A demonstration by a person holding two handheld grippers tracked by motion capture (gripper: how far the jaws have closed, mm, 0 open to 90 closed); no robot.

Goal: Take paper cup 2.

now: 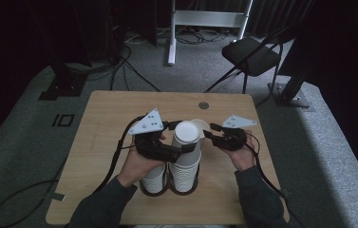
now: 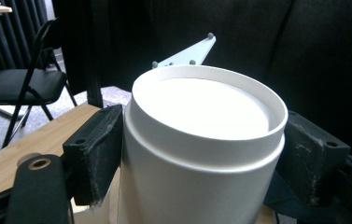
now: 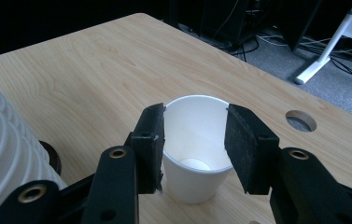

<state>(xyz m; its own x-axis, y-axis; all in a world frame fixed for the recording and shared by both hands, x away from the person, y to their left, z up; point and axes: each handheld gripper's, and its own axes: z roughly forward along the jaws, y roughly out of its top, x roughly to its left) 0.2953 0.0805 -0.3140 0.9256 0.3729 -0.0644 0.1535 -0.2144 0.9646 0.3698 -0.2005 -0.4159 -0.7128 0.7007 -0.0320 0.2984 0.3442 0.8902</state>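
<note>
Sitting squeezed between the left gripper's (image 2: pixel 201 154) fingers (image 2: pixel 94 154): top cup (image 2: pixel 201 140).

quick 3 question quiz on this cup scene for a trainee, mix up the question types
1. True or false: the top cup clamped between the left gripper's pads is bottom-up.
2. The right gripper has its jaws on either side of: A) a bowl B) an upright cup C) a lid
3. How many cup stacks stand in the black holder?
Key: 1 true; 2 B; 3 two
</note>
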